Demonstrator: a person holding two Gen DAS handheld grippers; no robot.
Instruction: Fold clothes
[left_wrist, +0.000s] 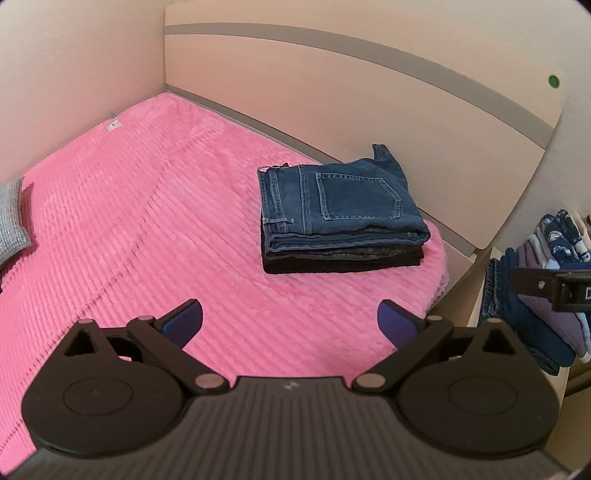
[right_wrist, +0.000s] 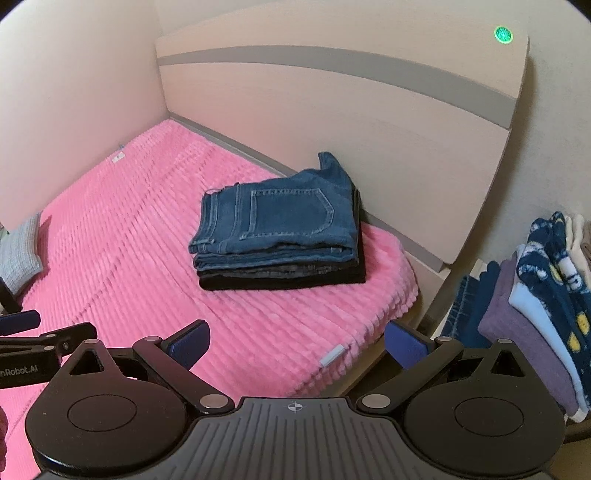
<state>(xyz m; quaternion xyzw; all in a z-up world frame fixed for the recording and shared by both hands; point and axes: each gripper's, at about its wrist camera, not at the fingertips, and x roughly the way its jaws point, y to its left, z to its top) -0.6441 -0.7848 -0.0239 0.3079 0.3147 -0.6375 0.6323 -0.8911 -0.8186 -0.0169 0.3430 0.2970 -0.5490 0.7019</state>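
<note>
You are holding both tongs, left tongs (left_wrist: 290, 325) and right tongs (right_wrist: 297, 343), spread apart and empty above the pink bed (right_wrist: 110, 258). Folded jeans (right_wrist: 273, 221) are lying stacked near the headboard (right_wrist: 332, 110).

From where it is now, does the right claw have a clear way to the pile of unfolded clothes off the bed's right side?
Probably yes. The right claw is open and empty, and the pile lies just to its right past the pink blanket, with nothing between them. The folded jeans sit well clear.
</note>
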